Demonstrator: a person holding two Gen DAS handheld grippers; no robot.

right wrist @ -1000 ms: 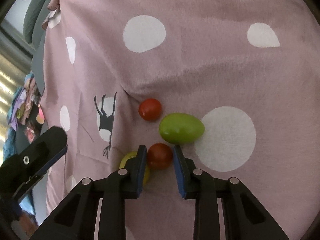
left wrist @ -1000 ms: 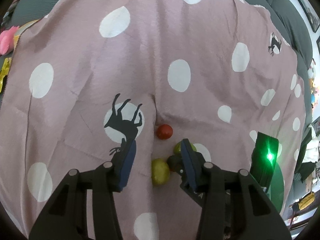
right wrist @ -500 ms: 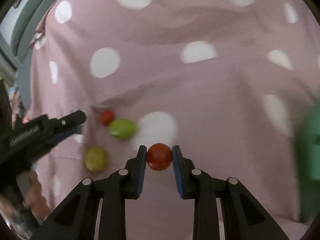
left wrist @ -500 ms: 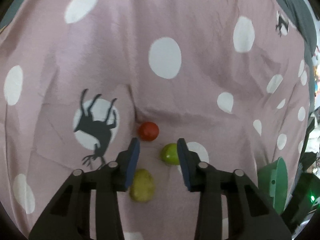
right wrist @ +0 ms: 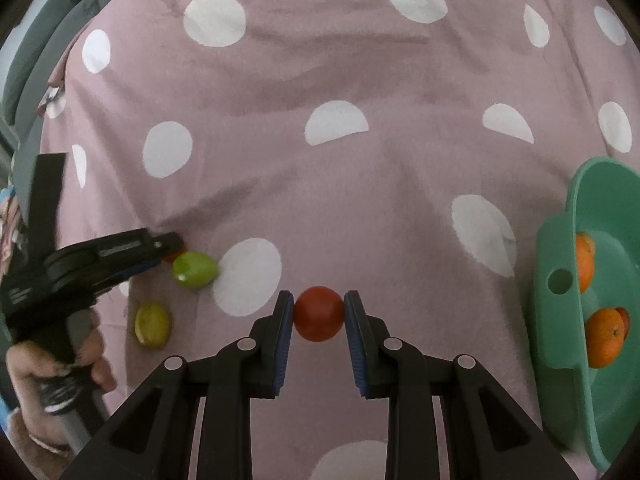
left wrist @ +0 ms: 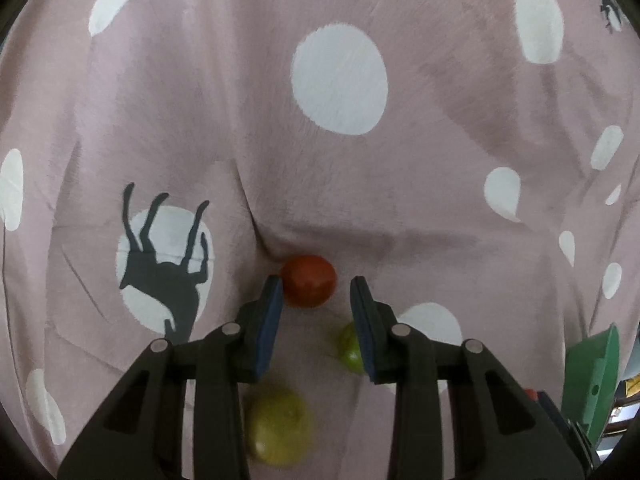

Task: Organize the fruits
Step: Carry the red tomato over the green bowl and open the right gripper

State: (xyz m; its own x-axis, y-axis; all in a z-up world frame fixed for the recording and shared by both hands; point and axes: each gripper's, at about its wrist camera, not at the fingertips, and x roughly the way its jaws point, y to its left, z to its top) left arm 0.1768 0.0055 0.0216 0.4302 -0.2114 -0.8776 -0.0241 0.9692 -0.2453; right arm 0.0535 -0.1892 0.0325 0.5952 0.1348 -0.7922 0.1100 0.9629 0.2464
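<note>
Left gripper (left wrist: 316,292), seen from its own wrist camera, hangs over the pink spotted cloth (left wrist: 400,184) with its blue pads narrowed but still apart, gripping nothing. Its jaws have just been closing. A red tomato (left wrist: 309,280) lies on the cloth just beyond the fingertips, close against the tip of the left pad and clear of the right one. A green fruit (left wrist: 350,350) sits lower, half hidden behind the right finger, and a yellow-green fruit (left wrist: 278,426) lies blurred beneath the fingers. A second ago the pads stood much wider and the tomato lay farther ahead; now it sits almost at the tips. At the right edge a green bowl (left wrist: 592,380) shows its rim. From the right wrist camera, the right gripper (right wrist: 319,314) is clamped on a second red tomato (right wrist: 319,314), both pads pressing its sides, held above the cloth. A second ago this tomato lay among the other fruits; now they are well off to the left, the green one (right wrist: 195,269) and the yellow-green one (right wrist: 152,323) beside the other gripper (right wrist: 168,246) in a person's hand (right wrist: 56,364). The bowl (right wrist: 560,248), which has come into sight at the right, holds oranges (right wrist: 604,336).
</note>
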